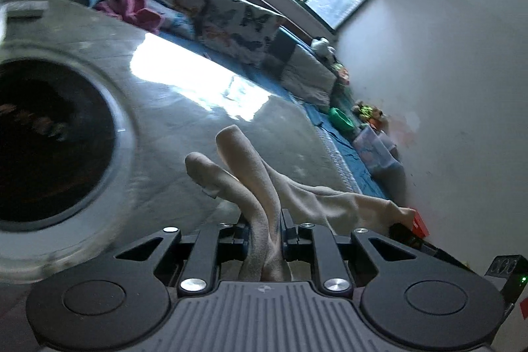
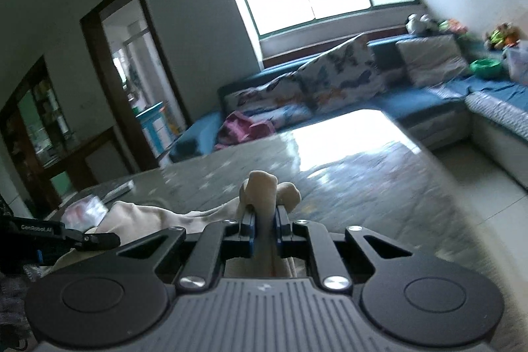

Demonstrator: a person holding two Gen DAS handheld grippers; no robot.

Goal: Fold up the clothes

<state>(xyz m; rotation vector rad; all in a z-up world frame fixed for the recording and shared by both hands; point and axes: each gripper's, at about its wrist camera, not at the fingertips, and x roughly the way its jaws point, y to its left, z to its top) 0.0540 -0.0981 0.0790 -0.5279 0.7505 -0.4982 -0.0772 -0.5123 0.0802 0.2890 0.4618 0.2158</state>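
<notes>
We see first the large grey bench point(image 2: 346, 174) with its shiny top, where the window light reflects. Behind it a blue sofa point(image 2: 429, 94) runs along the wall, and on the sofa lie butterfly-print cushions point(image 2: 333, 71). In the left wrist view a round dark opening with a metal rim point(image 1: 49, 141) sits in the bench top.

The cream garment point(image 2: 148, 216) hangs above the bench between our two tools. Our left gripper point(image 1: 264, 226) has its jaws closed on a bunch of this cloth, and two rolled ends stick out in front of it. Our right gripper point(image 2: 264, 220) also has its jaws closed on a fold of the garment, and a small knot of cloth stands out past them. In the right wrist view the garment stretches to the left, toward the other tool.
</notes>
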